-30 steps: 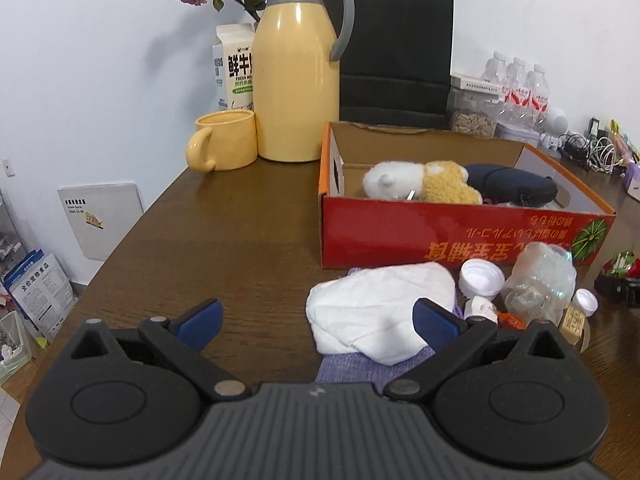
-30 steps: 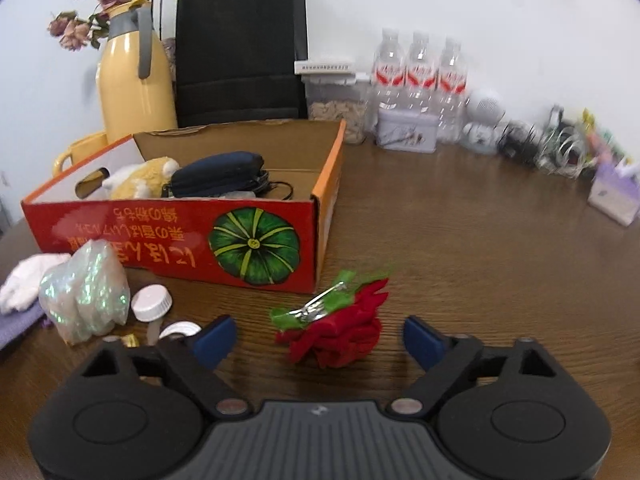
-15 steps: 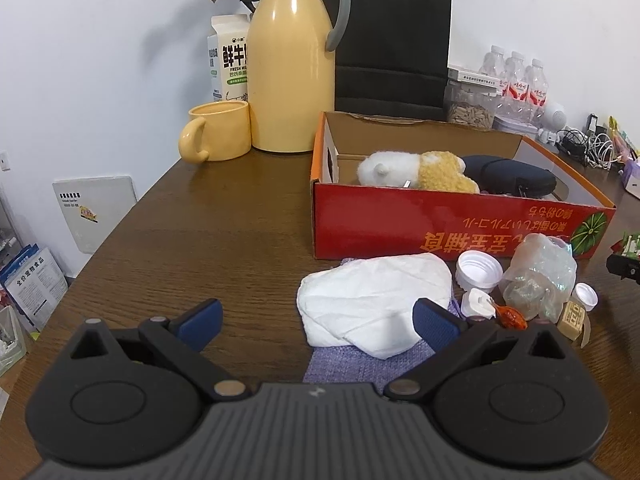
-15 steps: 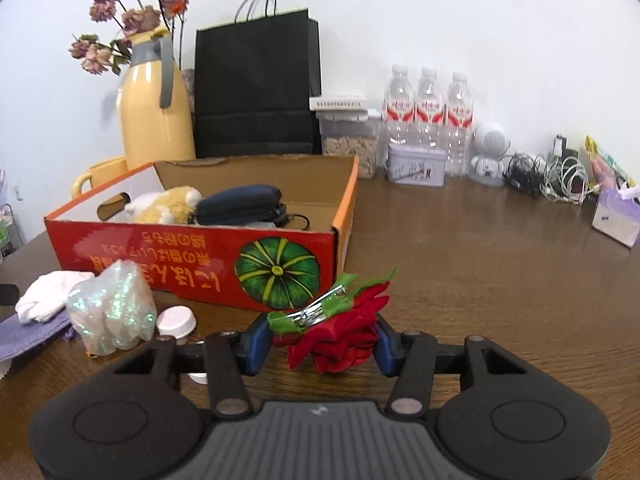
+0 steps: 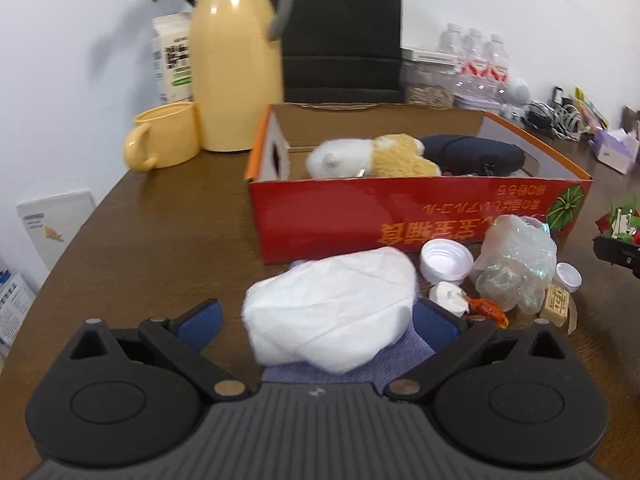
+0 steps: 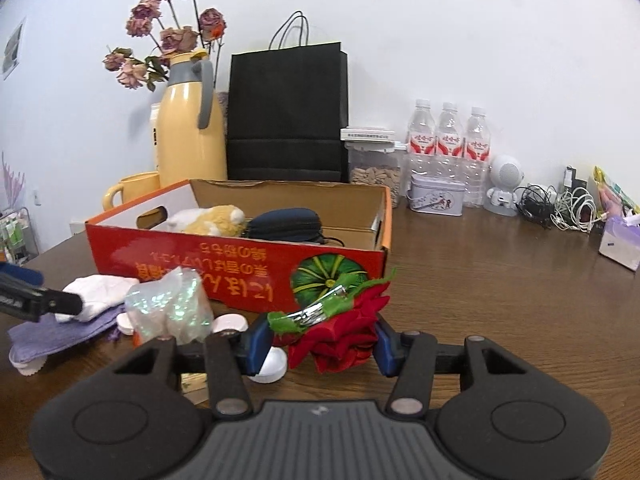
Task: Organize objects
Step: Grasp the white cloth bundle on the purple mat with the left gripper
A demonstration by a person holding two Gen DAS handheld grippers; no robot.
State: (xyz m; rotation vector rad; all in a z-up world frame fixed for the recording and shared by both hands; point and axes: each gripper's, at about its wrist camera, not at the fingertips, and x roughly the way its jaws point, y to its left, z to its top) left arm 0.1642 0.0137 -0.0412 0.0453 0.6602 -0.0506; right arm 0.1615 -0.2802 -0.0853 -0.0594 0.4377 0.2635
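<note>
Right gripper clamped on crinkly red fabric rose, before cardboard box. Left gripper spread around soft white cloth.

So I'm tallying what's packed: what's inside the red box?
The red box holds a plush toy and a dark pouch; its front wall hides the floor.

A plain white wall backs the scene, evenly lit and casting soft shadows. Before it runs a dark brown wood-grain tabletop, rounded at its left edge. Beyond that edge, low down, a white panel leans at the wall
</note>
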